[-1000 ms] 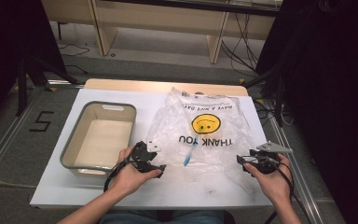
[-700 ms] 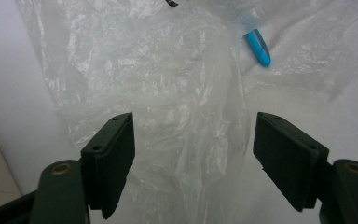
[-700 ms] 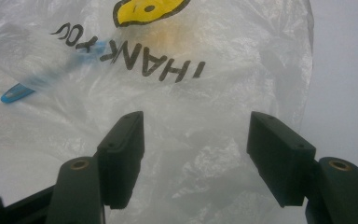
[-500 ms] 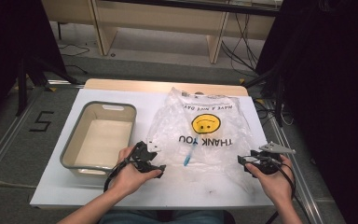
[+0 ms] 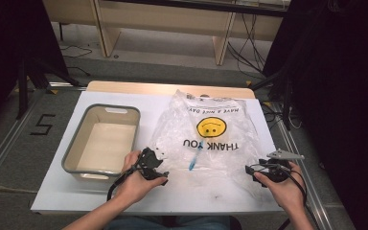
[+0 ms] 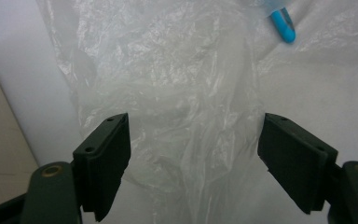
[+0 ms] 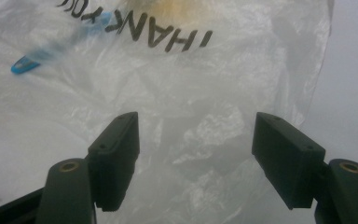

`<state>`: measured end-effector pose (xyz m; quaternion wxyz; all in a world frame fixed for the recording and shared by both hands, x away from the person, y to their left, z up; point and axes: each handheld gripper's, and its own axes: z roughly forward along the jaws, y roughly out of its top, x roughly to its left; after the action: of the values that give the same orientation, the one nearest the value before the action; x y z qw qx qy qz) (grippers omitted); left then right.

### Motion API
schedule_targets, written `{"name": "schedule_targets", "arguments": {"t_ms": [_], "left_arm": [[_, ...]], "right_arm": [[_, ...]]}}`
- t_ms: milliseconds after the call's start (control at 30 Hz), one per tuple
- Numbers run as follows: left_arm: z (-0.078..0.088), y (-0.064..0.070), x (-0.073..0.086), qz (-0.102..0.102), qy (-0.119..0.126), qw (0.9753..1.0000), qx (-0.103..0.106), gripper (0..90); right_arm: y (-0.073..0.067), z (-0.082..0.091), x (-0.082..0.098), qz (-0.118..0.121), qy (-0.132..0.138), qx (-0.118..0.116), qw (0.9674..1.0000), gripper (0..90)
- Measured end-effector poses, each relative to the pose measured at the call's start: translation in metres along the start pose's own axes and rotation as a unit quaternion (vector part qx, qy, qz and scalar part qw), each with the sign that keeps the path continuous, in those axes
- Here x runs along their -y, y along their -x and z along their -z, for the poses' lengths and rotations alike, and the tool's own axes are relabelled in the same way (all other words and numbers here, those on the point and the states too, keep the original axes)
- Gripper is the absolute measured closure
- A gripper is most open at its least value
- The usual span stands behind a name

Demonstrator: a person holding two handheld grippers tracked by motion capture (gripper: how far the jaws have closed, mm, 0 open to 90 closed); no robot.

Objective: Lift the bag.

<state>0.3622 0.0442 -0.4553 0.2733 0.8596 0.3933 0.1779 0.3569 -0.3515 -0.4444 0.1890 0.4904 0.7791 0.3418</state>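
bag (image 5: 211, 139): spread mid-table | bin (image 5: 74, 151): blocks left | table (image 5: 196, 191): near edge bare

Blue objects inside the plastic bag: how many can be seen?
1. A blue object lies inside the plastic bag, below the printed words, nearer the bag's left side. The crinkled film may hide others.

A white table (image 5: 67, 191) with a pale wooden far edge carries two things. On its left part sits a grey-rimmed rectangular tub (image 5: 74, 152) with a cream inside. Just beside it, across the middle and right, a crumpled clear plastic bag (image 5: 220, 158) lies flat (its yellow smiley and "THANK YOU" print read upside down from the near side), and a blue pen-like thing (image 5: 194, 158) shows through the film.
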Motion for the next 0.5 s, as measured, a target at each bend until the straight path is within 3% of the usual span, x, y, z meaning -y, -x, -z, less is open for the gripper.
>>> {"name": "schedule_targets", "arguments": {"t_ms": [200,300,400,500], "left_arm": [[-0.005,0.001,0.004,0.027,-0.023,0.9993,0.012,26.6],[-0.006,0.002,0.005,0.025,-0.026,0.9992,0.013,27.1],[-0.006,0.003,0.006,0.023,-0.028,0.9992,0.016,27.1],[-0.006,0.002,0.006,0.024,-0.026,0.9993,0.016,27.2]], "right_arm": [[-0.007,0.006,0.004,0.007,0.002,-0.025,0.9997,32.7],[-0.013,0.009,0.005,0.015,-0.008,-0.036,0.9992,32.3],[-0.02,0.009,0.009,0.022,-0.043,-0.044,0.9979,30.9],[-0.026,0.005,0.016,0.043,-0.077,-0.048,0.995,31.2]]}}
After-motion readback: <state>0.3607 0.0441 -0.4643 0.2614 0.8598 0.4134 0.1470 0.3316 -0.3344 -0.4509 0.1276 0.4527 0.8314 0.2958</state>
